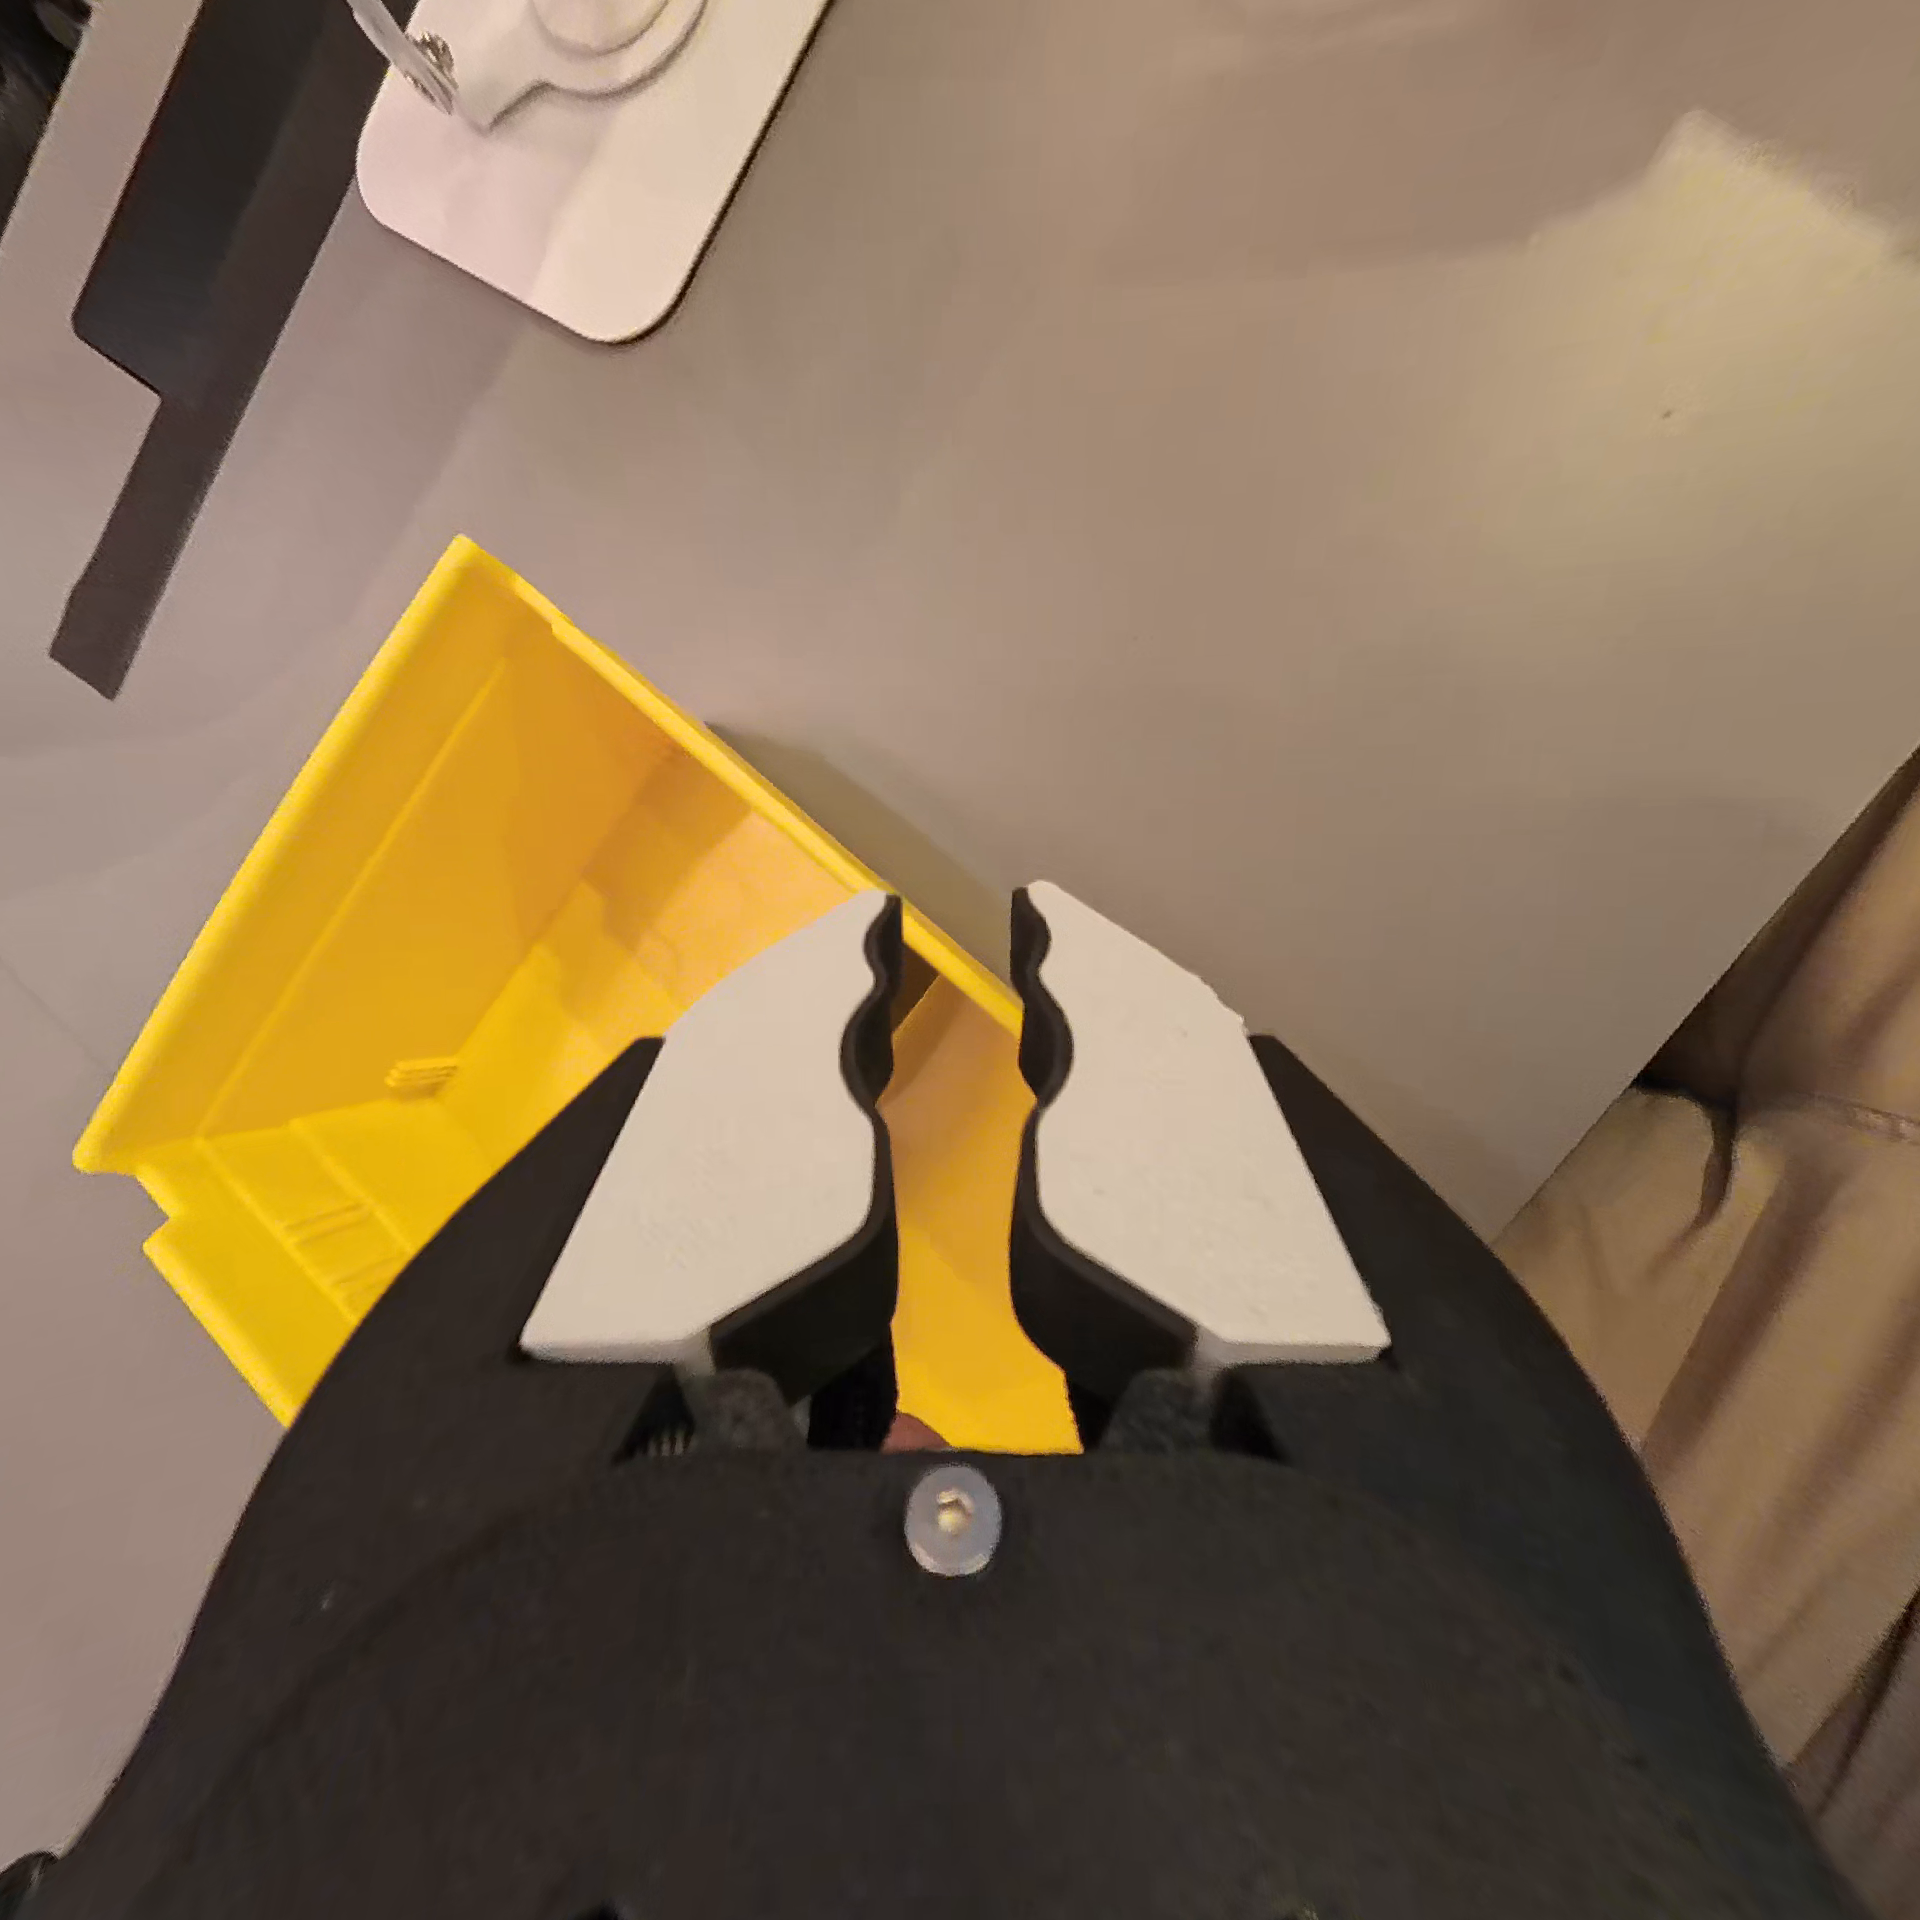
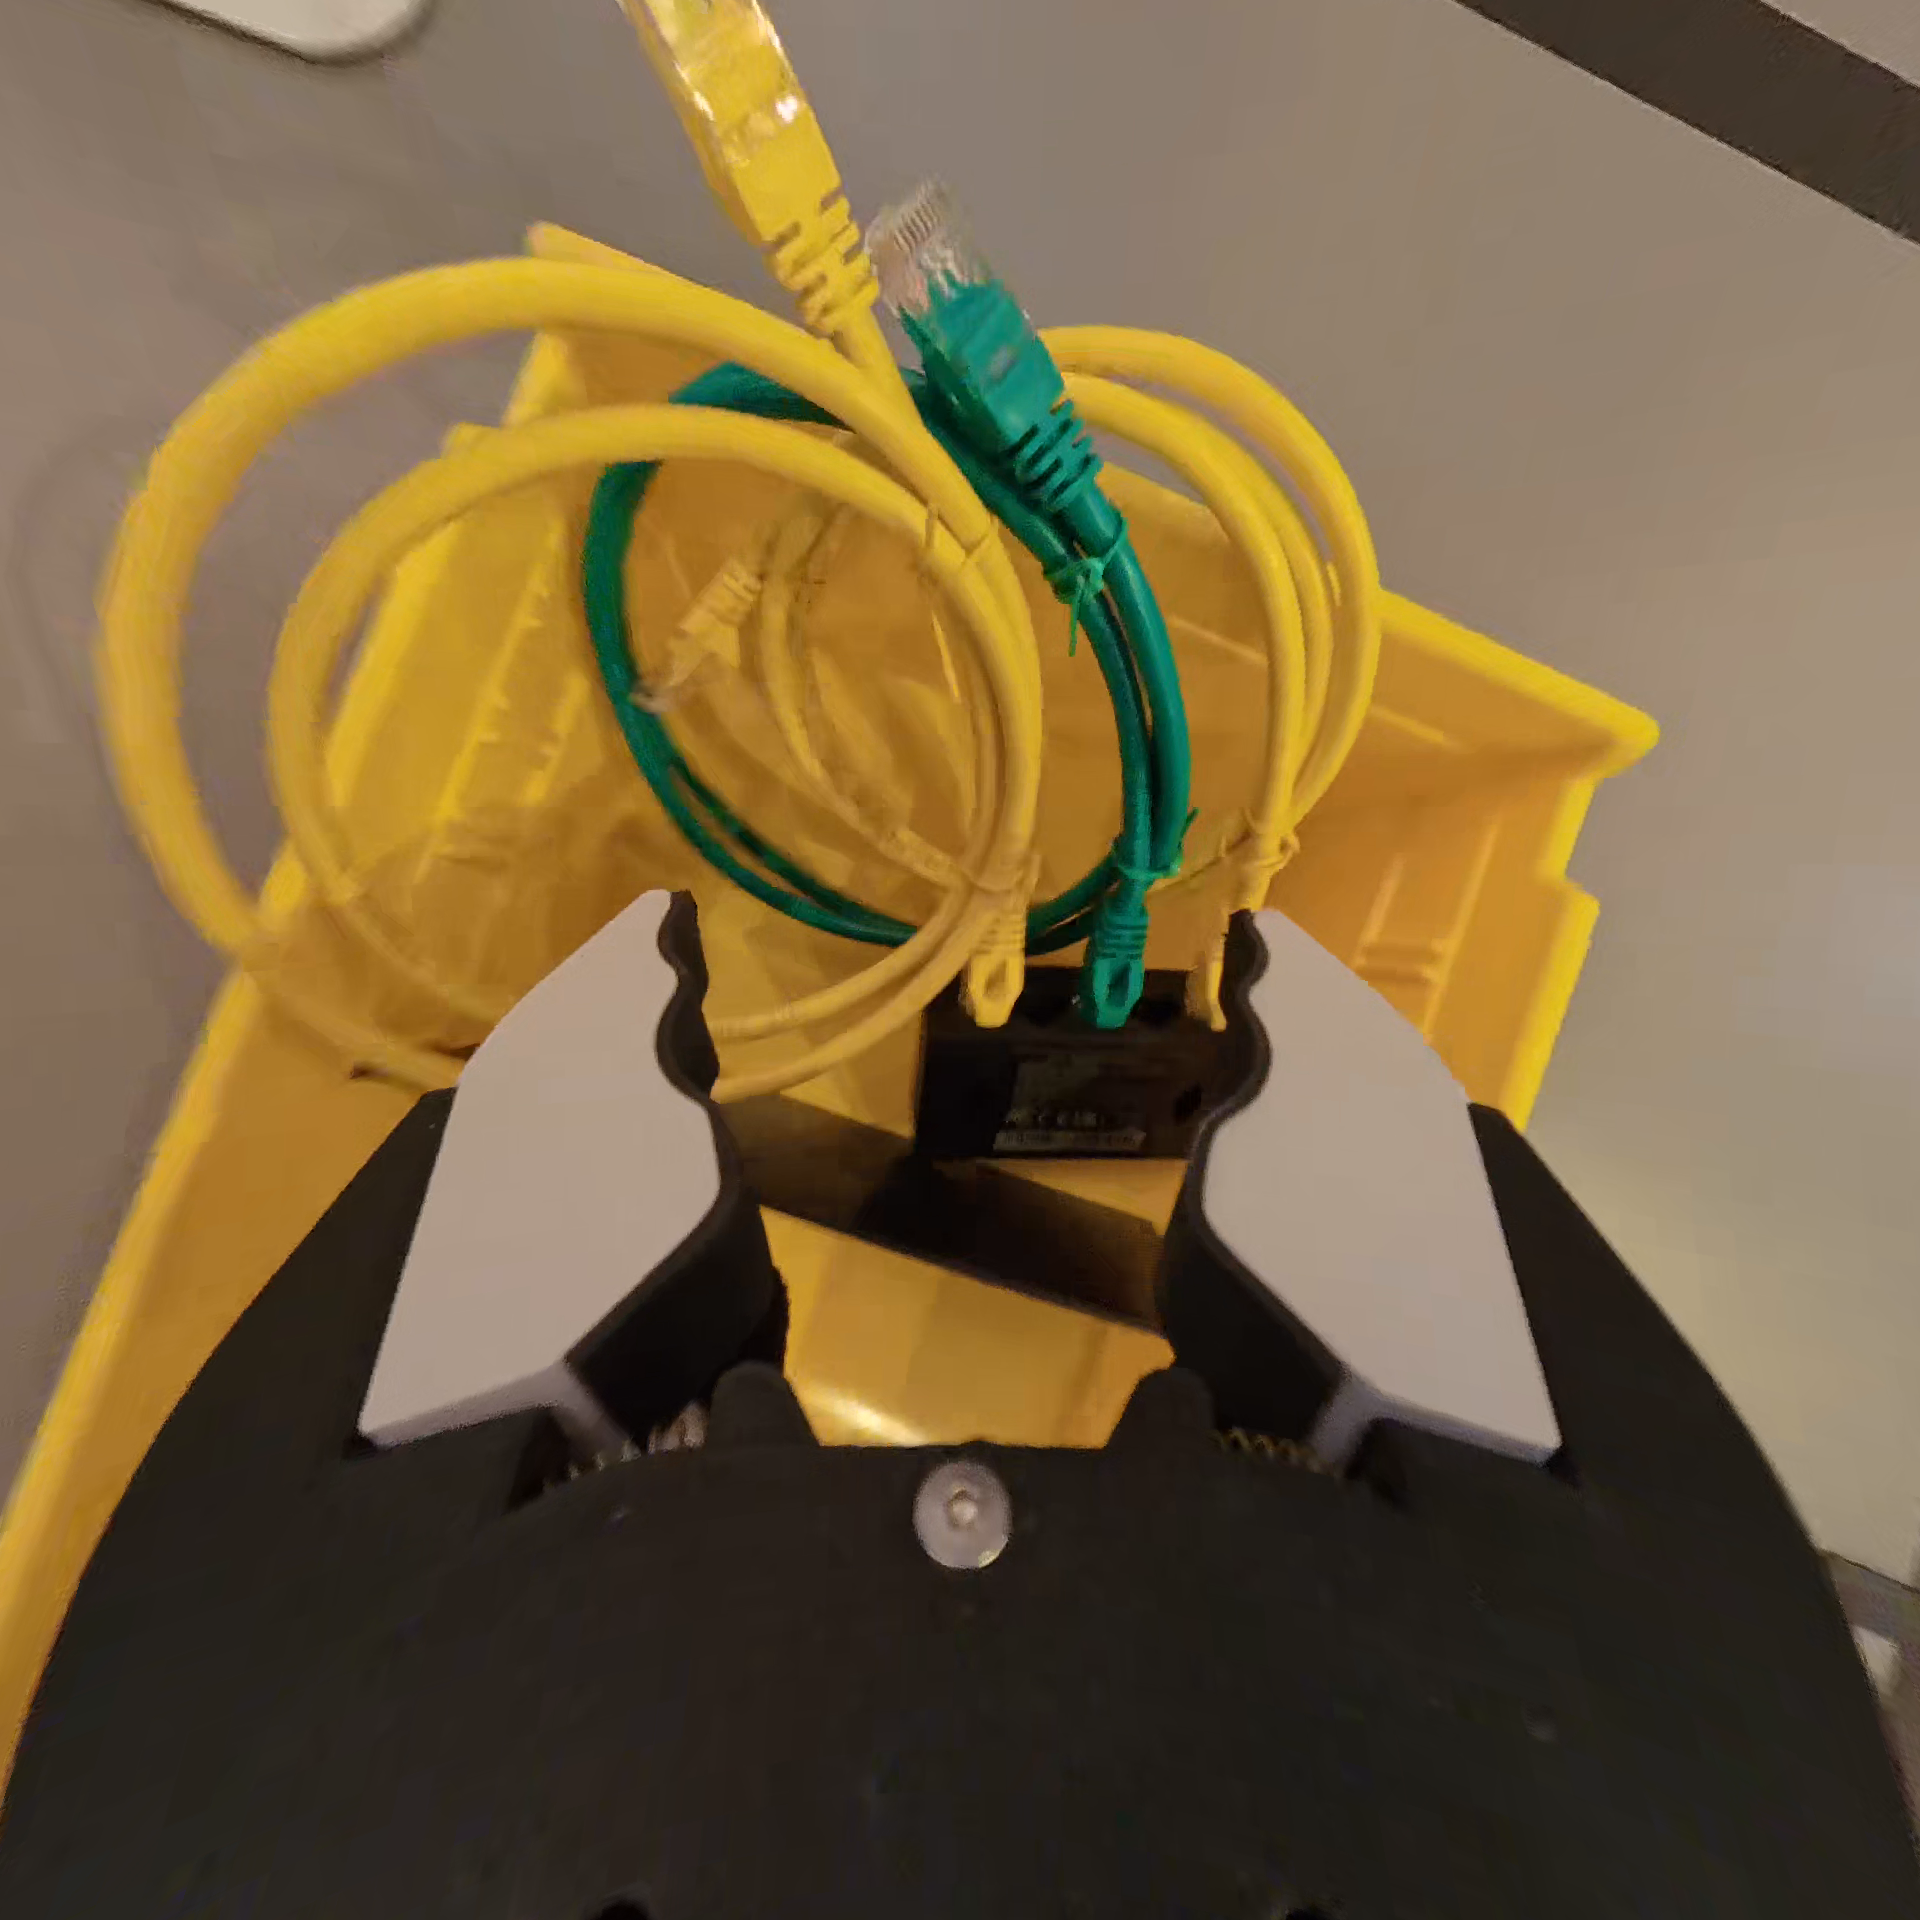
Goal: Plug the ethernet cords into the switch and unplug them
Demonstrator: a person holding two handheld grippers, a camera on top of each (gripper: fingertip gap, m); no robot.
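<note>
In the right wrist view a small black switch [image 2: 1070, 1081] lies inside a yellow bin [image 2: 1455, 831]. Two coiled yellow cords [image 2: 416, 436] and a green cord [image 2: 1153, 707] are plugged into its ports. A free yellow plug [image 2: 748, 114] and a free green plug [image 2: 987, 353] stick up above the coils. My right gripper [image 2: 961, 920] is open and straddles the switch, with its right finger close to the switch's side. In the left wrist view my left gripper [image 1: 956, 904] is nearly closed, with the yellow bin's rim [image 1: 727, 758] between its pads.
The bin stands on a grey table [image 1: 1247, 520]. A white base plate [image 1: 582, 156] and a black strip [image 1: 177, 312] lie at the far left. The table edge and beige fabric [image 1: 1766, 1299] are to the right. A dark strip [image 2: 1714, 94] crosses the far right corner. One gripper's finger ends stand about 50 centimetres off the other's. My left tips are about 50 centimetres from the free green plug [image 2: 987, 353], my right tips only 8 centimetres.
</note>
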